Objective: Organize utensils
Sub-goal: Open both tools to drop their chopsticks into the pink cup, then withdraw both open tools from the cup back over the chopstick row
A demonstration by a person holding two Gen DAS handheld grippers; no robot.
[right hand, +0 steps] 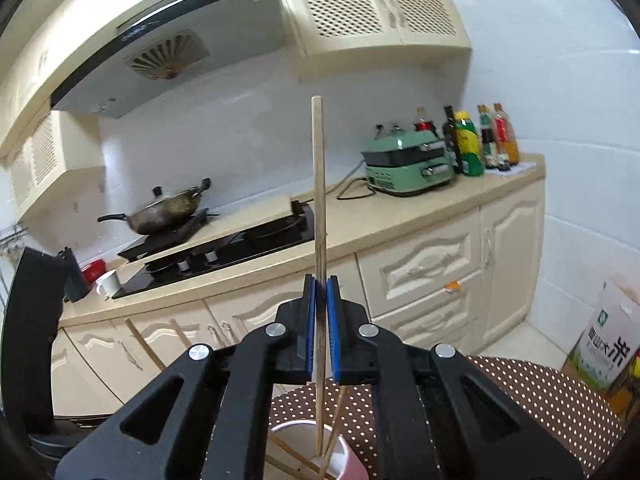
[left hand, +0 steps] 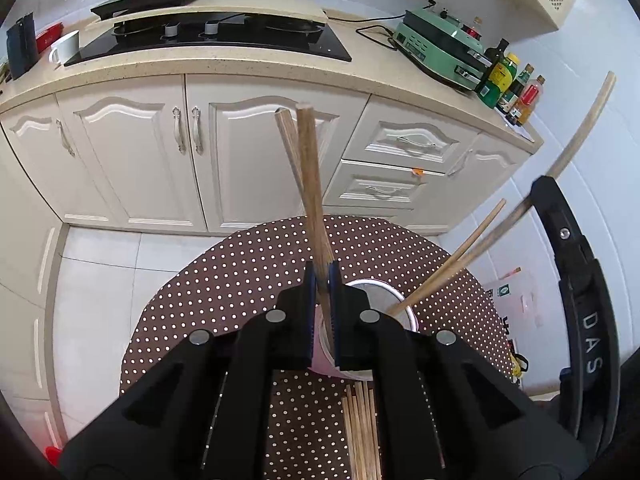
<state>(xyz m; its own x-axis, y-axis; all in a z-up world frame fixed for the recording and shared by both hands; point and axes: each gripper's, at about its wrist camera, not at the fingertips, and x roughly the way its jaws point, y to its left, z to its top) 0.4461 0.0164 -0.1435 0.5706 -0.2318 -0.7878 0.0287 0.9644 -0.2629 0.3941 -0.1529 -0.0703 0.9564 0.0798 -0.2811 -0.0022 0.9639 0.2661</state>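
Observation:
My left gripper (left hand: 322, 276) is shut on two wooden chopsticks (left hand: 312, 184) that point up and away, just above a pink paper cup (left hand: 396, 312) on the brown polka-dot table (left hand: 224, 276). Two more chopsticks (left hand: 452, 264) lean in the cup. Several chopsticks (left hand: 360, 432) lie flat on the table below my fingers. My right gripper (right hand: 320, 284) is shut on a single upright chopstick (right hand: 318, 184) whose lower end reaches into the pink cup (right hand: 340, 456), which holds a few others. The right gripper's body (left hand: 576, 280) shows at the right edge of the left wrist view.
Cream kitchen cabinets (left hand: 200, 152) and a counter with a black stove (left hand: 224, 40), a wok (right hand: 168, 210), a green appliance (right hand: 408, 164) and sauce bottles (right hand: 480, 140) stand beyond the table. A rice bag (right hand: 600, 344) sits on the floor at right.

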